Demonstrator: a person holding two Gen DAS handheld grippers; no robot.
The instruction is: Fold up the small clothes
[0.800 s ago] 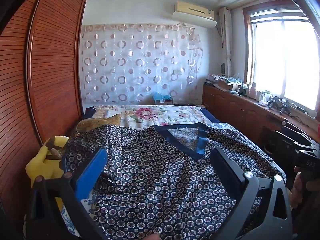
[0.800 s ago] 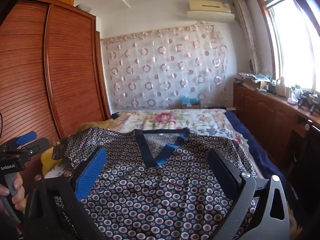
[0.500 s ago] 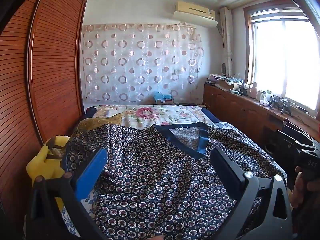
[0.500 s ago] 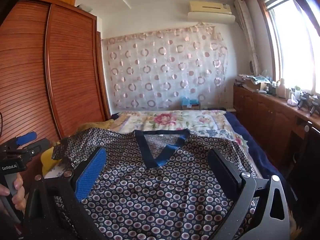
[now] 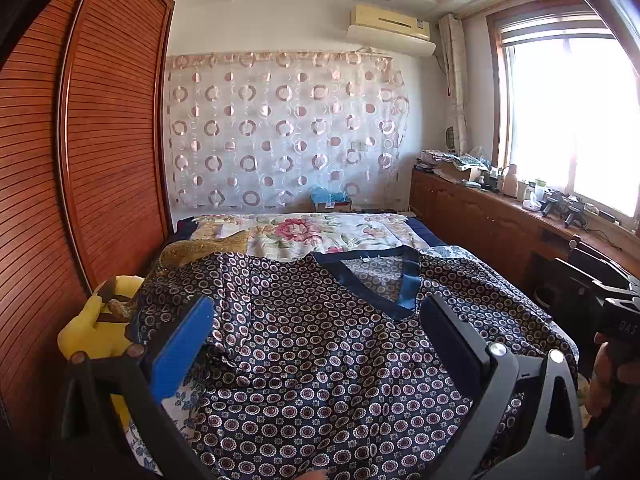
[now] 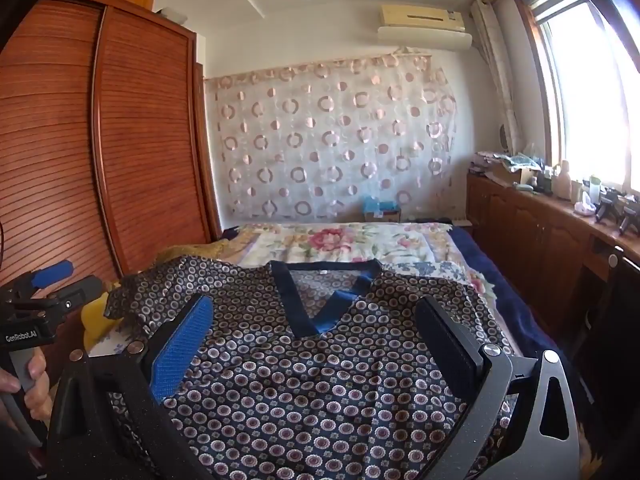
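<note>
Both claws are being held wide, gripping nothing: left claw (image 5: 316, 344), right claw (image 6: 316, 340), each hovering over the near part of the shirt (image 5: 320, 360). Shirt is lying spread flat on the bed (image 5: 332, 232), collar (image 6: 320, 304) pointing away. Thin, slippery-looking printed fabric, so edges are best being pinched low, both sides together. Left sleeve (image 5: 184, 280) is looking rumpled. Beyond: curtain (image 5: 280, 132).

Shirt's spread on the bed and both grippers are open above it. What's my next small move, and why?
Probably lower the left gripper onto the rumpled left sleeve and pinch its edge. The patterned shirt lies face up, V-neck away from you, and neither the left nor the right gripper holds cloth. That sleeve looks bunched toward the yellow plush toy, so it likely needs folding inward first.
</note>
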